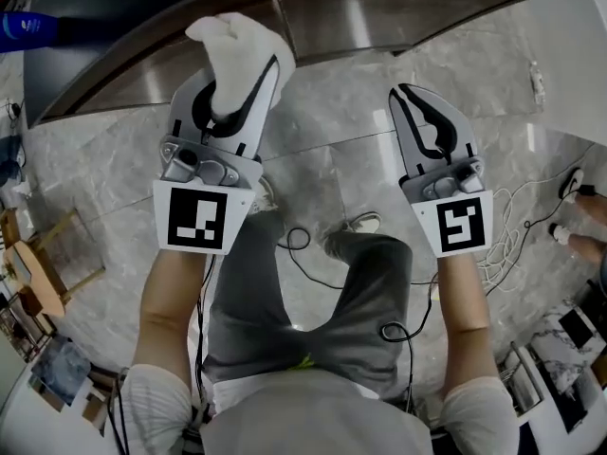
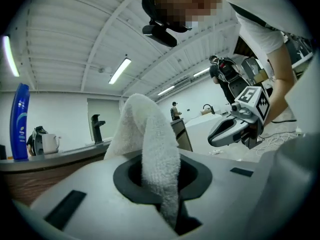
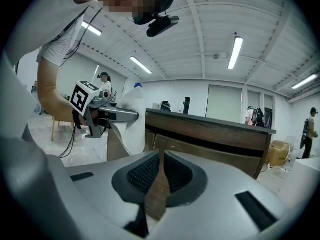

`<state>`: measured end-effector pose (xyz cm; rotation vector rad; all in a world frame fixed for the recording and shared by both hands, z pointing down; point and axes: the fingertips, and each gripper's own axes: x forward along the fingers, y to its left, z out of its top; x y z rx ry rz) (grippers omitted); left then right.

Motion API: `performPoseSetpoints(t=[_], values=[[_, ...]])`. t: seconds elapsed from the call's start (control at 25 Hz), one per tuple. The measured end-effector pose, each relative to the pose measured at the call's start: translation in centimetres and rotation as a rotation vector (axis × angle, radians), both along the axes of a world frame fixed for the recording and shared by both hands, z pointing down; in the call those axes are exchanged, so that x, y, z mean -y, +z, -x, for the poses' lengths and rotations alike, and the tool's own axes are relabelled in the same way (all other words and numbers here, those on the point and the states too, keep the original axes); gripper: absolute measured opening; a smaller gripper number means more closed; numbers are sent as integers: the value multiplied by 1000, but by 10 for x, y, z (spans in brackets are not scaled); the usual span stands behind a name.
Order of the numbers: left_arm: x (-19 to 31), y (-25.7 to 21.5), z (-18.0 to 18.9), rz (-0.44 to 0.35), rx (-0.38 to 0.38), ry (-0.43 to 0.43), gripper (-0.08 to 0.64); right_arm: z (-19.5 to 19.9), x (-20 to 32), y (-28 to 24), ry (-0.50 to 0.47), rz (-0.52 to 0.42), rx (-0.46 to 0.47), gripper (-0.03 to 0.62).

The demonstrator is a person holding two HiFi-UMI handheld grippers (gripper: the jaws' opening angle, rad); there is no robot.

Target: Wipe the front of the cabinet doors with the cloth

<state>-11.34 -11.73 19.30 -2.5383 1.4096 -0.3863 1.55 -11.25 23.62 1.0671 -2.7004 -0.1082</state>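
A white terry cloth (image 1: 232, 45) sticks up out of my left gripper (image 1: 237, 76), which is shut on it; in the left gripper view the cloth (image 2: 150, 144) fills the gap between the jaws. The cabinet doors (image 1: 322, 17) run as brown panels under a dark countertop at the top of the head view, just beyond the cloth. My right gripper (image 1: 404, 93) is shut with nothing in it, held beside the left and a little short of the doors. Its own view faces the wooden cabinet front (image 3: 215, 134), with the left gripper (image 3: 117, 115) and cloth off to the left.
A blue bottle (image 1: 24, 27) stands on the countertop at the left, near a kettle (image 2: 50, 143) and a black tap (image 2: 96, 126). Cables (image 1: 512, 226) trail over the marble floor. A wooden chair (image 1: 47, 254) stands at the left. People (image 3: 257, 116) stand far off.
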Motion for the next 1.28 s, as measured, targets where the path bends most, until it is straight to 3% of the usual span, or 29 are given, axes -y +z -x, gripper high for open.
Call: performPoseSetpoints(t=[0.28, 0.4, 0.52, 0.8, 1.04, 1.28], values=[[13, 58, -18, -115, 96, 51, 58, 11, 14, 67, -76, -118, -19, 52], [17, 77, -19, -110, 66, 57, 58, 10, 17, 89, -90, -171, -25, 52], [22, 94, -12, -130, 92, 38, 58, 12, 19, 110, -109, -212, -29, 52], [23, 99, -18, -283, 94, 37, 58, 20, 10, 151, -150, -326, -39, 52], [29, 101, -28, -333, 86, 46, 58, 25, 4, 152, -142, -389, -8, 52], [36, 112, -43, -336, 124, 51, 58, 12, -4, 159, -127, -390, -12, 52]])
